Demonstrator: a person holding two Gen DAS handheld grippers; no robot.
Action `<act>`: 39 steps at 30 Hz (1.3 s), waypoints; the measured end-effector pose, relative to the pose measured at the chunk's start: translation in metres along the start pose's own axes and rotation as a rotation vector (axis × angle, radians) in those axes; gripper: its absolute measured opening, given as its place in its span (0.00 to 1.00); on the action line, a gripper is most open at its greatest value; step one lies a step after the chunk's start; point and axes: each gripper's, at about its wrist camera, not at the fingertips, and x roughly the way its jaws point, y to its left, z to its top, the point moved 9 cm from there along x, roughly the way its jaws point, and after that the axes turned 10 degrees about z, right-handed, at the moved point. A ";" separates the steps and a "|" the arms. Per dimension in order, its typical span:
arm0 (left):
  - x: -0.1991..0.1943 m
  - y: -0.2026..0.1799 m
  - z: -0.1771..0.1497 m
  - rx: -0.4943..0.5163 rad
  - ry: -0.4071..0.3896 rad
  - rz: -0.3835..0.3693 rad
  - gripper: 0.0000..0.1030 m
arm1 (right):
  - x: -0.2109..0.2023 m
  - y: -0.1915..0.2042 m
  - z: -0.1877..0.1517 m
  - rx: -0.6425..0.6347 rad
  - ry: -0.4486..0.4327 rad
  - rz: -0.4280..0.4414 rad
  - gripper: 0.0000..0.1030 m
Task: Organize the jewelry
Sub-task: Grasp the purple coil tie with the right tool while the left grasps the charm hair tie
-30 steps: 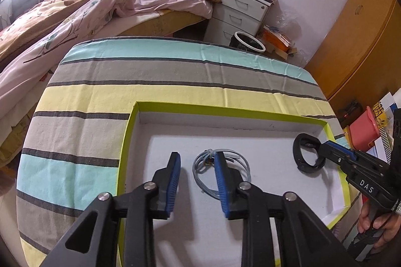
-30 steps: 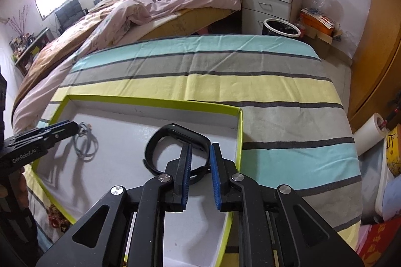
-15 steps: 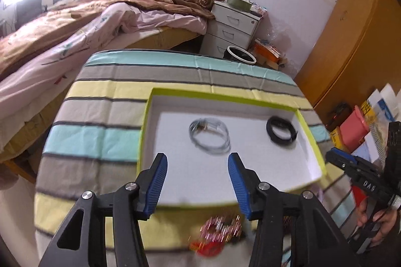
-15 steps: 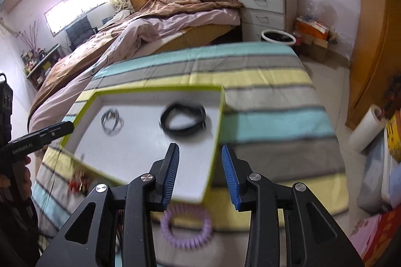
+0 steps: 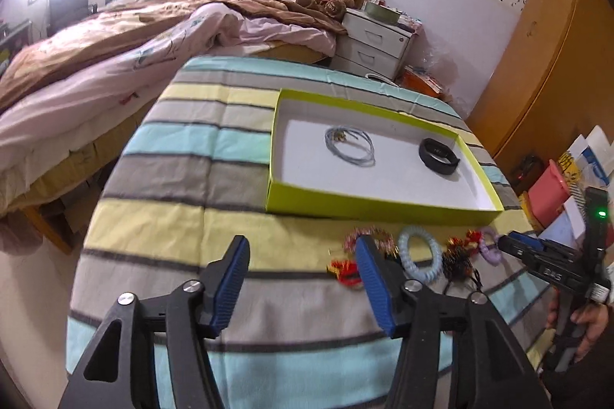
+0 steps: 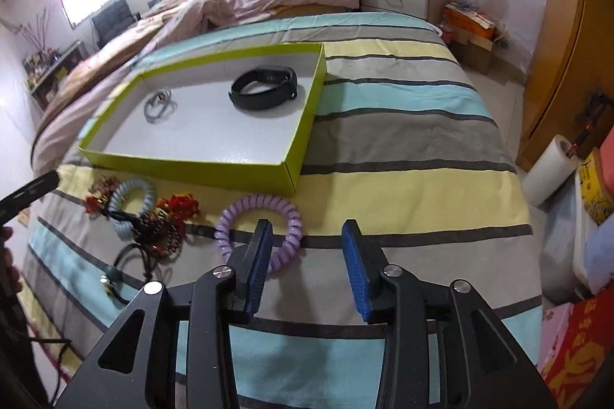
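A lime-green box (image 5: 291, 205) (image 6: 215, 171) with a white floor lies on the striped table. Inside lie a grey cord necklace (image 5: 349, 146) (image 6: 159, 105) and a black wristband (image 5: 438, 160) (image 6: 264, 88). In front of the box lie a purple coil bracelet (image 6: 258, 224) (image 5: 489, 249), a light-blue coil bracelet (image 5: 418, 257) (image 6: 130, 203), red tasselled pieces (image 5: 347, 272) (image 6: 180, 207), a dark beaded bracelet (image 6: 159, 236) and a black cord (image 6: 126, 270). My left gripper (image 5: 301, 276) is open and empty, near the red pieces. My right gripper (image 6: 307, 263) is open and empty, beside the purple coil.
The table has a blue, yellow and grey striped cloth (image 5: 184, 178) (image 6: 403, 140). A bed (image 5: 96, 63) stands left, white drawers (image 5: 374, 48) behind, a wooden wardrobe (image 5: 537, 63) right. Boxes and a paper roll (image 6: 548, 174) crowd the floor at right.
Both grippers have pulled back from the box toward the near table edge and opened wider. The right one let go of the black wristband, which lies in the box. Loose jewellery has come into view.
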 end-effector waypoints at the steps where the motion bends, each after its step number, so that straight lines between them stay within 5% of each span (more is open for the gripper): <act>1: -0.001 0.000 -0.004 -0.001 0.006 -0.010 0.56 | 0.003 0.001 0.000 -0.010 0.005 -0.003 0.49; 12: -0.004 -0.001 -0.035 -0.022 0.066 -0.052 0.56 | 0.012 0.004 -0.002 -0.052 0.008 -0.098 0.48; 16: -0.010 -0.015 -0.038 0.003 0.061 -0.076 0.56 | 0.008 0.003 -0.004 -0.044 -0.011 -0.102 0.17; 18: -0.013 -0.027 -0.040 0.024 0.059 -0.098 0.56 | 0.006 0.001 -0.005 -0.033 -0.013 -0.092 0.11; 28: -0.012 -0.099 -0.057 0.152 0.090 -0.199 0.56 | -0.013 -0.001 -0.007 0.026 -0.075 -0.037 0.10; 39: 0.008 -0.124 -0.071 0.210 0.126 -0.114 0.56 | -0.034 0.004 -0.010 0.039 -0.124 0.000 0.10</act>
